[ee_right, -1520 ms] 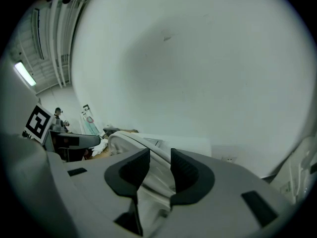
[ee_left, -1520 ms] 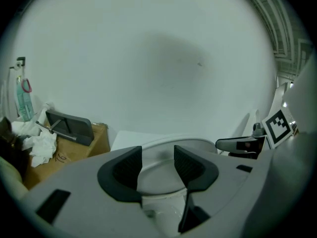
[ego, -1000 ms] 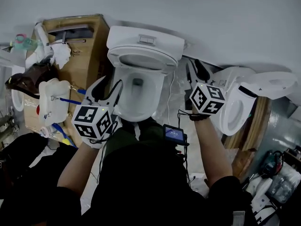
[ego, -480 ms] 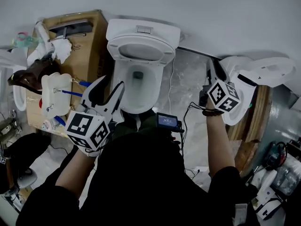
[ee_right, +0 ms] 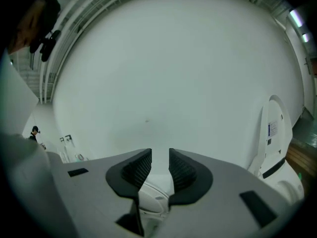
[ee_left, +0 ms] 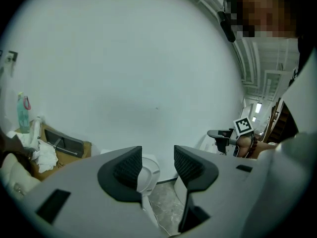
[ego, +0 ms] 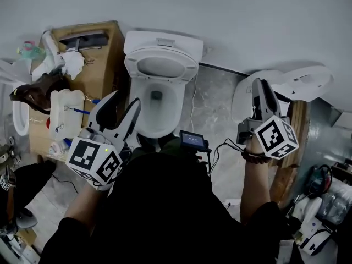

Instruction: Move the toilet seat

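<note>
White wall up top, grey floor below, and the toilet sits dead centre against that wall. The toilet seat looks tipped up and back against the tank, leaving the bowl exposed (that's my read from straight overhead, so take the angle loosely). Left gripper hovers just left of the toilet, beside the bowl's front. Its jaws are wide apart with nothing between them; in the left gripper view only the toilet shows beyond the gap. Right gripper is well off to the toilet's right, over a second toilet. Its jaws have just been closing to a narrow slit, and the pads press on nothing. Both grippers are off the seat, which I'd judge fits a seat already moved, or a fresh approach being lined up.
</note>
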Motion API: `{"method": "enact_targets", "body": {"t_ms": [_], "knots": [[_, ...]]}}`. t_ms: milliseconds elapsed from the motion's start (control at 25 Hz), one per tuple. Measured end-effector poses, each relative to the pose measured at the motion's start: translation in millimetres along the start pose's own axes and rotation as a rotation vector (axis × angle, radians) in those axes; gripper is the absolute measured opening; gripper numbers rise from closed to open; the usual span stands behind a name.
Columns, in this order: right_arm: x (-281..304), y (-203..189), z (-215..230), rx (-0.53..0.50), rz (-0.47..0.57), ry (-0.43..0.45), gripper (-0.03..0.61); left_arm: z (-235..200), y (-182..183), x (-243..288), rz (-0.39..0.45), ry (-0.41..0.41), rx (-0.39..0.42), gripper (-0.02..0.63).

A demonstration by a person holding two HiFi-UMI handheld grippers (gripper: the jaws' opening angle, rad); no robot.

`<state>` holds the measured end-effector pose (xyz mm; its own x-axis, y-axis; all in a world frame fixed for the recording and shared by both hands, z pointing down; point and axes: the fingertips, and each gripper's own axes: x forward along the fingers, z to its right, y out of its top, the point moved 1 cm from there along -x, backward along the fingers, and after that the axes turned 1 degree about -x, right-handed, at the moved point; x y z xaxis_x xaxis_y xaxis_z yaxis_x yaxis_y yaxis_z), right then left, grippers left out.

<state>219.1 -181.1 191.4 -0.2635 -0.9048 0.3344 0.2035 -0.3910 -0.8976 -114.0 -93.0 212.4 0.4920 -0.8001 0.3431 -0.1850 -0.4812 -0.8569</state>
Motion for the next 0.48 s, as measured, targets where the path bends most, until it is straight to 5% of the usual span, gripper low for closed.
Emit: {"method": "enact_targets", "body": {"t_ms": [280, 480], "knots": [[-48, 55, -89, -0.052, 0.129, 0.174, 0.120, 28, 29, -24, 0.060, -0.080, 0.029, 0.210], [-73, 41, -165, -0.116, 0.110, 0.395, 0.071, 36, 55, -38, 0.143, -0.131, 0.038, 0.078]]}}
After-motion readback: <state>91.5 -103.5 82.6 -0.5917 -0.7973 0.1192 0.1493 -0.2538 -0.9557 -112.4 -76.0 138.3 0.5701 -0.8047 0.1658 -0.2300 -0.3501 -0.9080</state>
